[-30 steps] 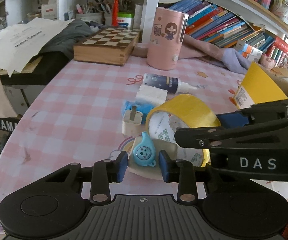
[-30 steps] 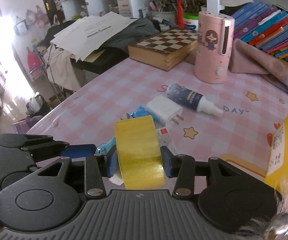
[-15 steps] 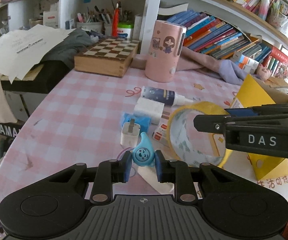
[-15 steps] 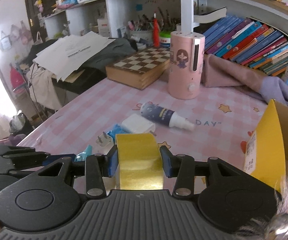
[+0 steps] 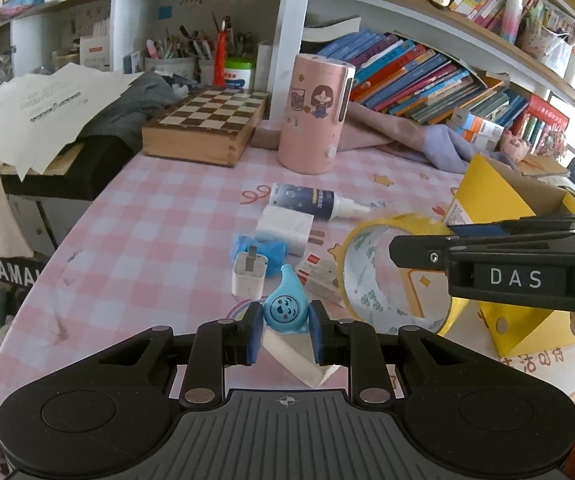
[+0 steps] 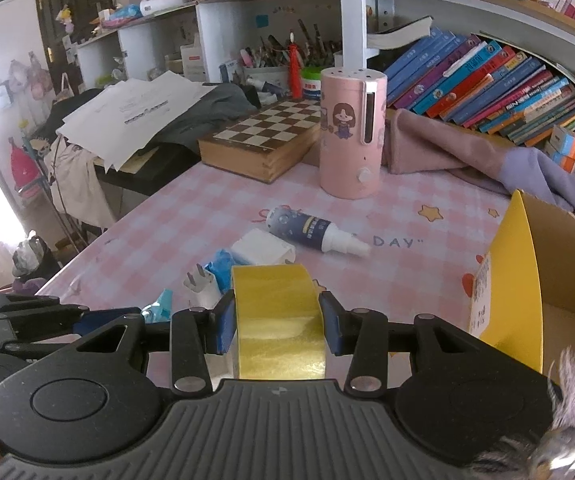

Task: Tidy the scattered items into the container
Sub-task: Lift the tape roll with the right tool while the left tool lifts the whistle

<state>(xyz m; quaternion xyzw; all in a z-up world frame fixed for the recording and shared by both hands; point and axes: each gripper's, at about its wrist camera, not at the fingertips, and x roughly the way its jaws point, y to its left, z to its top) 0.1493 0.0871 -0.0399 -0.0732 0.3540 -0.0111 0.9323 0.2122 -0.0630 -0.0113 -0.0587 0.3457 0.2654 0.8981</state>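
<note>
My left gripper is shut on a small blue drop-shaped toy with a smiling face, held above the pink checked table. My right gripper is shut on a roll of yellow tape, also seen from the side in the left wrist view. The yellow cardboard box stands open at the right, close to the tape. On the table lie a white charger plug, a white adapter, a blue crumpled thing and a dark spray bottle.
A pink cylinder with a cartoon girl and a wooden chessboard box stand at the back. Books and pink cloth fill the right rear. A small white packet and a beige eraser lie under the grippers.
Both grippers have risen off the table, the left with the blue toy and the right with the tape roll. The left jaws have closed tighter on the toy.
</note>
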